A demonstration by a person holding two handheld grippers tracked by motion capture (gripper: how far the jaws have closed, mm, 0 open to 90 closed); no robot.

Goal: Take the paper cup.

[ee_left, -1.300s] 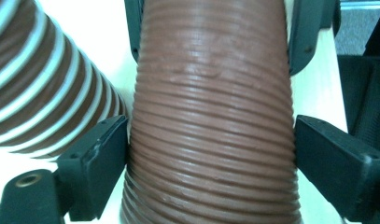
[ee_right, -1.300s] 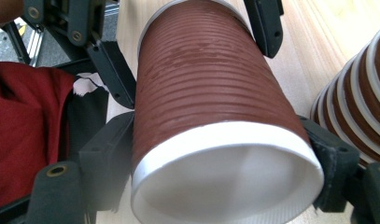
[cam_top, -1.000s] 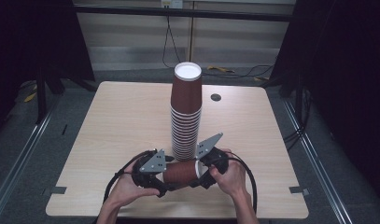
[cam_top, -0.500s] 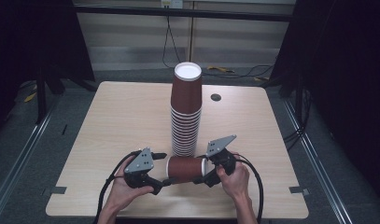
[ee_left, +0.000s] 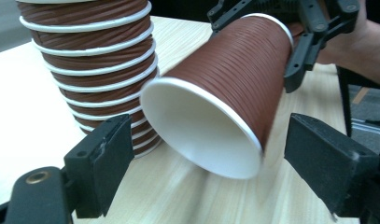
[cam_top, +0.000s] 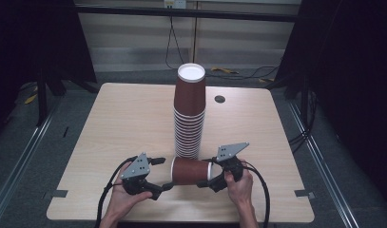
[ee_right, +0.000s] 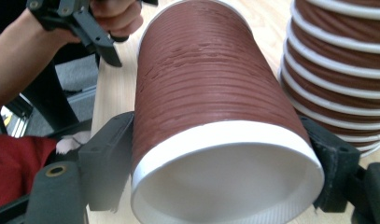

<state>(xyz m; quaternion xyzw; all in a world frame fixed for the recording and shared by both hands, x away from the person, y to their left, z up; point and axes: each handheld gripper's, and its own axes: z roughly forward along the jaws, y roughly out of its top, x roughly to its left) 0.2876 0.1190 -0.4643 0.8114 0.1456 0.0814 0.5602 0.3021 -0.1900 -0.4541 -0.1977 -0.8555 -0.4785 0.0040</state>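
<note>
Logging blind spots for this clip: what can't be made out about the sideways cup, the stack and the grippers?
- Sideways paper cup: in the right gripper view the right gripper jaws cover where its sides are pinched.
- Cup stack: its top is cut off by the frame edge in both gripper views.
- Left gripper: jaws apart; whether the cup rests on the table is hidden by the cup's rim.

Light wood table [cam_top: 110, 137] w/ tall cup stack [cam_top: 188, 114] standing on it.
</note>
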